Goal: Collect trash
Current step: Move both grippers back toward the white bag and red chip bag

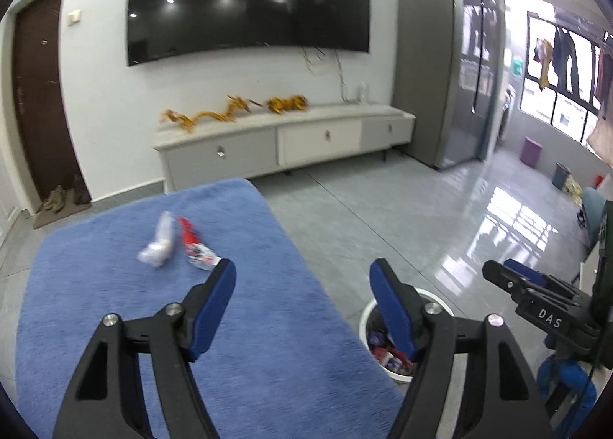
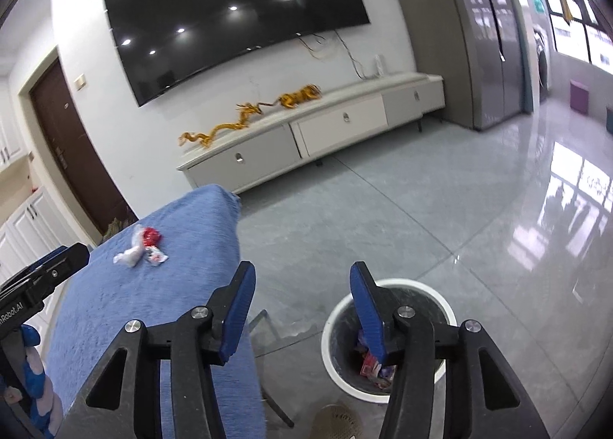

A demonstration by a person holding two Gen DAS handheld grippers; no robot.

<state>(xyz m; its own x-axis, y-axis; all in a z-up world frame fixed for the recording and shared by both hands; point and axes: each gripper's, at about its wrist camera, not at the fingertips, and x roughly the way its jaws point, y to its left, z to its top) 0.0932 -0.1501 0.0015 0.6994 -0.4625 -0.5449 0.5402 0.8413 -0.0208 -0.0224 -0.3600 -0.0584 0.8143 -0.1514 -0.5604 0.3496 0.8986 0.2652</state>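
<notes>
Both grippers spread, empty, above blue cloth and bin

Left gripper [image 1: 302, 270] view reads "DAS" on right gripper [image 2: 302, 274] at 3 o'clock; right view alone shows "mRobot.AI", wrappers [image 2: 141, 249] at 10 o'clock, bin [image 2: 387, 335].

The right gripper [image 2: 302, 278], black-armed with blue pads, is seen with its jaws apart and nothing between them, above grey glossy floor tiles [image 2: 440, 209]. A round white-rimmed waste bin [image 2: 337, 354] with wrappers inside is partly covered by the right finger. On the blue plush table cover [image 2: 153, 304], a crumpled clear plastic wrapper [image 2: 128, 255] lies touching a red-and-white wrapper [image 2: 153, 247]. The left gripper [image 2: 46, 274] is glimpsed at the left edge.
</notes>
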